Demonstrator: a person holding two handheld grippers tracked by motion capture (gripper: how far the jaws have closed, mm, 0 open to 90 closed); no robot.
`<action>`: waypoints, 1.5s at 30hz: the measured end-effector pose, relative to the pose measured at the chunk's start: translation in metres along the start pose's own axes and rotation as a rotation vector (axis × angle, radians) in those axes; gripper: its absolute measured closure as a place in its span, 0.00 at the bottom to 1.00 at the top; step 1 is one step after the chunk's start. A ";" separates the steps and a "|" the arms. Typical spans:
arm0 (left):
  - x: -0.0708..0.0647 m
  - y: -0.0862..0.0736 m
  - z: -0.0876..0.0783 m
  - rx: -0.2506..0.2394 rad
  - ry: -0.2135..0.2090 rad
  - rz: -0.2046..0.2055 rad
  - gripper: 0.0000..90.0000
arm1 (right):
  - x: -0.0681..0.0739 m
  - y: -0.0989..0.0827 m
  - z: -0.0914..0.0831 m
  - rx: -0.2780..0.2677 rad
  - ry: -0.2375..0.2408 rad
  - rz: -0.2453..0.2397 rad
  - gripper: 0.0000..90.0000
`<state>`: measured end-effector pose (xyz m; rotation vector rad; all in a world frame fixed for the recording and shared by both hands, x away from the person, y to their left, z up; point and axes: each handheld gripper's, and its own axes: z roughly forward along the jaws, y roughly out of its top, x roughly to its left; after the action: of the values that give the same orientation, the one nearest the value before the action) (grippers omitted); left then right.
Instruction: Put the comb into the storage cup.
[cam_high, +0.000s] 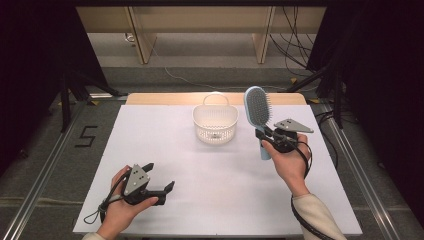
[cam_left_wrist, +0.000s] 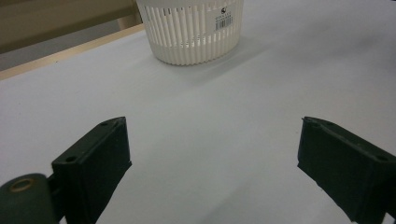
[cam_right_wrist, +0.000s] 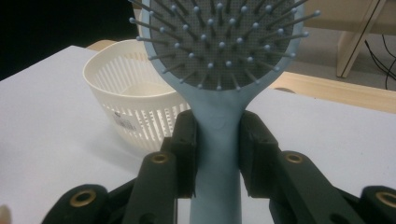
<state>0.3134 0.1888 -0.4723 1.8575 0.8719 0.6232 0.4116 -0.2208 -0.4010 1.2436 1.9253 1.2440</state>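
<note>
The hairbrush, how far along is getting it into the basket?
Done: the right gripper has the blue hairbrush clamped by its handle and lifted off the white table, head up. In hand: it is held just to the right of the white basket, not over it. Left: likely carrying it across and letting go inside the basket, which looks empty. The left gripper rests open, holding nothing.

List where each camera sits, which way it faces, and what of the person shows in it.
High view: above the person's side, looking forward and down on the table; both hands, left gripper and right gripper show.
Left gripper view: on that gripper, looking along its open jaws toward the basket.
Right gripper view: on that gripper, looking along jaws clamped on the hairbrush.
All three share the basket.
</note>
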 end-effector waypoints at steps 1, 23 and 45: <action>0.000 0.000 0.000 0.000 0.001 0.001 0.10 | 0.000 0.000 0.000 -0.002 0.000 0.000 0.78; 0.000 0.000 0.000 -0.001 0.001 -0.001 0.10 | 0.001 0.004 0.004 -0.014 -0.002 0.002 0.78; 0.001 0.000 0.000 0.000 0.000 0.001 0.10 | 0.001 0.008 0.007 -0.023 -0.003 0.001 0.78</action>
<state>0.3137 0.1893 -0.4722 1.8577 0.8705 0.6241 0.4200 -0.2163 -0.3970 1.2346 1.9025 1.2609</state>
